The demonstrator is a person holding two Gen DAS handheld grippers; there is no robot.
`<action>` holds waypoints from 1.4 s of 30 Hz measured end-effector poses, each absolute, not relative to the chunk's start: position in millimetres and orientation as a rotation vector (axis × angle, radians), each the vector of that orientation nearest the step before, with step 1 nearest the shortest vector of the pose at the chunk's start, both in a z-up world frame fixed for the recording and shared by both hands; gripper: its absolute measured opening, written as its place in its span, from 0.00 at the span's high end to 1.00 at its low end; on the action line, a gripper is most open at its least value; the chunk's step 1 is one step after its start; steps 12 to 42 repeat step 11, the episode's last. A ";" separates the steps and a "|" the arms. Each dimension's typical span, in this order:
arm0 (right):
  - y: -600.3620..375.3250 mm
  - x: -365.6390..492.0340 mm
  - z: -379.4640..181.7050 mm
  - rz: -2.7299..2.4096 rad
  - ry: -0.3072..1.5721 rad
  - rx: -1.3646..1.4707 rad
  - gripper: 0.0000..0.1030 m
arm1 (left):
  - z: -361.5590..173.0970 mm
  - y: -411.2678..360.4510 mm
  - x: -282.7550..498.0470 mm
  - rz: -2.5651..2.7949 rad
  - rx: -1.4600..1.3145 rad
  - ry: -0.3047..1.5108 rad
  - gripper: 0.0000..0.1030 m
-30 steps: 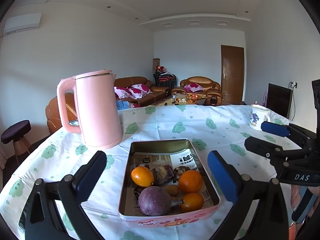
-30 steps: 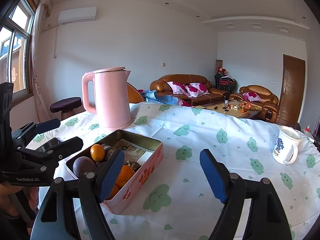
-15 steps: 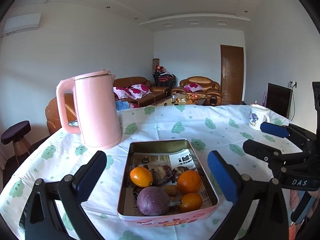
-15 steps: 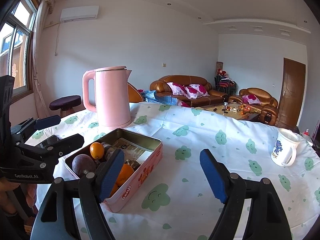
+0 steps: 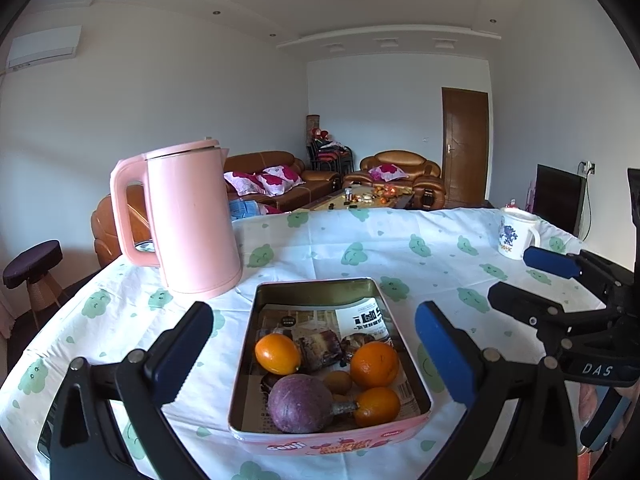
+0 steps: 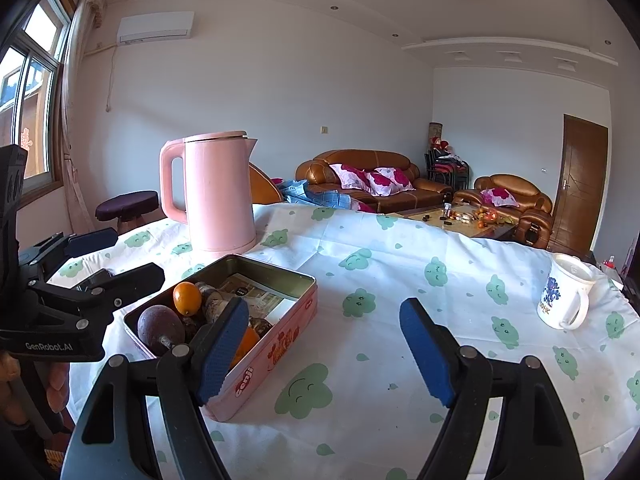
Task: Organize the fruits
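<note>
One rectangular metal tin (image 5: 320, 360), pink outside, dull gold inside, rounded corners, printed lettering on the short wall, set on the tabletop (image 5: 400, 252) under a white cloth dotted with green cloud faces. Lined with printed paper. Inside the tin, at the end away from the kettle: three smooth, glossy orange citrus fruits, namely one oval at the left (image 5: 277, 353), one rounder at the right (image 5: 375, 365), one smaller at the near right corner (image 5: 378, 406). Also one dull purple round fruit (image 5: 299, 403) with a short stem, matte and mottled, touching the smallest orange one; one small brownish round fruit (image 5: 337, 381) among them; a few dark wrinkled pieces behind, kind not clear.

One tall pink kettle (image 5: 188, 220), smooth plastic, slightly tapered, with loop handle and closed lid, just beyond the tin's far left corner. One white ceramic mug (image 6: 564, 298) with a blue print, well apart from the tin, on the side away from the kettle.

Two grippers, black frames with blue ribbed pads. Left gripper (image 5: 314, 354) above the tin's near end, jaws spread wide on either side of it, nothing clasped. Right gripper (image 6: 332, 350) beside the tin's long pink wall, over bare cloth, jaws likewise parted and empty.
</note>
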State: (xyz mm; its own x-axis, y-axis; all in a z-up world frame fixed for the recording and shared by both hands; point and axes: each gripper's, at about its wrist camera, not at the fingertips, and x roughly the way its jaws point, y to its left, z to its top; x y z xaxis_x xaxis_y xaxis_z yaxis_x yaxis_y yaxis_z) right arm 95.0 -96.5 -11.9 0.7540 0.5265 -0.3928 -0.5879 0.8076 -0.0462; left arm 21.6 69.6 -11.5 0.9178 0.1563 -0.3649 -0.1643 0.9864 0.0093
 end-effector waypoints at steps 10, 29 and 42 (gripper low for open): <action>-100.4 98.5 -17.6 0.602 0.393 -0.181 0.23 | -15.4 73.8 24.5 0.166 -0.039 0.392 0.00; -101.7 99.2 -18.8 0.599 0.397 -0.184 0.23 | -15.8 74.0 24.9 0.167 -0.038 0.394 0.00; -101.7 99.2 -18.8 0.599 0.397 -0.184 0.23 | -15.8 74.0 24.9 0.167 -0.038 0.394 0.00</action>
